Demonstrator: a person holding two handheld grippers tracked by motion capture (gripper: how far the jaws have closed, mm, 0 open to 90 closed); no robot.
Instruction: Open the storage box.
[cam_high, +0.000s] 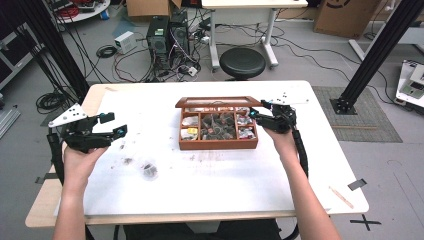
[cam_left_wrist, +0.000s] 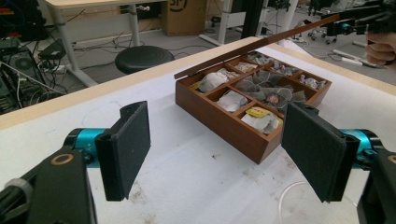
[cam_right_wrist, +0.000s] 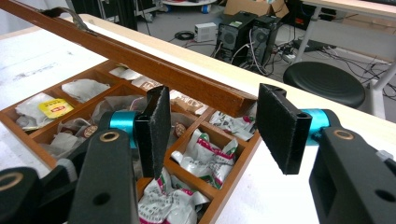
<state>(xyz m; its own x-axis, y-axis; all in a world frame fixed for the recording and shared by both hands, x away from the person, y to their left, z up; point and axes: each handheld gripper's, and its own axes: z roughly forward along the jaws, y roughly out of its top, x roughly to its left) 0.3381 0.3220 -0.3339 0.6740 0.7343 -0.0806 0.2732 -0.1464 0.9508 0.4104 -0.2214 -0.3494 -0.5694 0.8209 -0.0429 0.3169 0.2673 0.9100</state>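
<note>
A white-topped table (cam_high: 210, 175) is seen from above, with a wooden compartment box (cam_high: 218, 131) of tea bags standing at its middle, toward the far edge. The box's long axis runs across the table, left to right. Its hinged lid (cam_right_wrist: 140, 63) is held part-raised, sloping up over the compartments.

The right gripper (cam_high: 256, 113) is positioned at the box's right end, the nearer of the two by far. In the right gripper view its jaws are parted to a moderate gap, nothing between them, and the lid's corner lies just ahead of and slightly above that gap. Whether a jaw touches the lid cannot be told. Red-and-green foil sachets (cam_right_wrist: 205, 156) lie in the compartment directly below.

The left gripper (cam_high: 114, 125) is held well apart from the box, off its left end, jaws wide and empty. A clear plastic bag (cam_high: 149, 170) lies on the table near it.

Judged from this, any lid move falls to the right gripper.
</note>
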